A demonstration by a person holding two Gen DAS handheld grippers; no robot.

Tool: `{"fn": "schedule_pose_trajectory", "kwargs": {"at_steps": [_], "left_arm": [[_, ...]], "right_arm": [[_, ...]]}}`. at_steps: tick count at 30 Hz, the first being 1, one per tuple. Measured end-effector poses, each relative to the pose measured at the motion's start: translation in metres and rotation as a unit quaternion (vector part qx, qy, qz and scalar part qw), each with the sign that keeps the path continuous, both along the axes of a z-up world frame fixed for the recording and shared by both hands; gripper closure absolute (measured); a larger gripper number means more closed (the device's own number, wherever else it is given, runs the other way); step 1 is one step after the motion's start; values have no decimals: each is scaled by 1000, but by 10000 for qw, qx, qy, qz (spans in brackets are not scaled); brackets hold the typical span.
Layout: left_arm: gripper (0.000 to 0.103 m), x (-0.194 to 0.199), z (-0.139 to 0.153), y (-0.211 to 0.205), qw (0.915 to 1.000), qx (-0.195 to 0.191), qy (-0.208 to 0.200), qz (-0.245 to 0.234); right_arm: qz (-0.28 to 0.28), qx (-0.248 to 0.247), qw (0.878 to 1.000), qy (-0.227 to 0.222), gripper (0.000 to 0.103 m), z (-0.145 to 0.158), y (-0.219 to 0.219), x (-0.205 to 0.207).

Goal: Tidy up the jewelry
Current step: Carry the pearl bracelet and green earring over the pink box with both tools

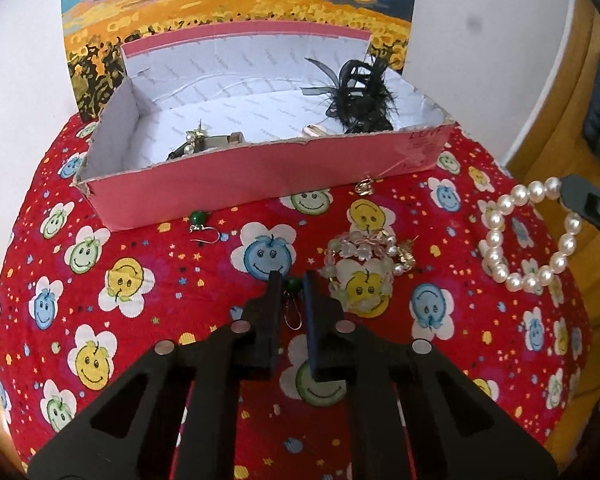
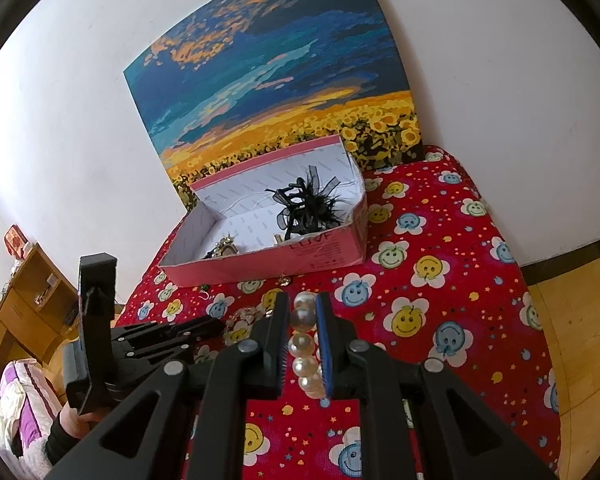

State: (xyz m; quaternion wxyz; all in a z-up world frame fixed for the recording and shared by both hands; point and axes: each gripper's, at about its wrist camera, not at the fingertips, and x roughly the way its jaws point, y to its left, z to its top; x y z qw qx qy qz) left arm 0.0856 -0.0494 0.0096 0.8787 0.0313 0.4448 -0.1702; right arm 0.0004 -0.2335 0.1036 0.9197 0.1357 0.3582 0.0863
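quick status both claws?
Left claw: closed on green earring.
Right claw: closed on pearl bracelet.

Red cloth [image 1: 172, 280], ribbed like corduroy, matt, printed w/ smiley flowers. Pink box [image 1: 236, 184]: cardboard, matt outside, torn raw edge along rim, white printed paper lining. Pearl bracelet [image 1: 528, 236]: glossy smooth beads. Green-bead earring [image 1: 294, 300]: shiny bead, thin metal wire hook. Second green earring [image 1: 200, 224]: same glossy bead, wire hook. Beaded cluster [image 1: 364, 264]: translucent glassy-looking beads, some gold-tone metal bits. Black hairpiece [image 1: 360, 96]: fluffy feathers, sheer mesh ribbon. Left gripper [image 1: 292, 280]: matt black plastic, shiny metal pins. Right gripper [image 2: 304, 300]: same, blue pad facing. Floor [image 2: 572, 320]: smooth wood, slight sheen. Painting [image 2: 268, 80]: matt, patchy colour.
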Motion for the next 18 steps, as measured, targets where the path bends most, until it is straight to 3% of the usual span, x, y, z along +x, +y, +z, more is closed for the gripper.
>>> {"fn": "schedule_pose_trajectory", "kwargs": {"at_steps": [14, 18], "left_arm": [[95, -5, 58, 18, 9983, -386, -441, 59], [95, 4, 78, 25, 9974, -325, -620, 151]], "right_arm": [[69, -77, 9999, -40, 88, 7, 13, 2], [165, -146, 9997, -101, 88, 14, 21, 7]]}}
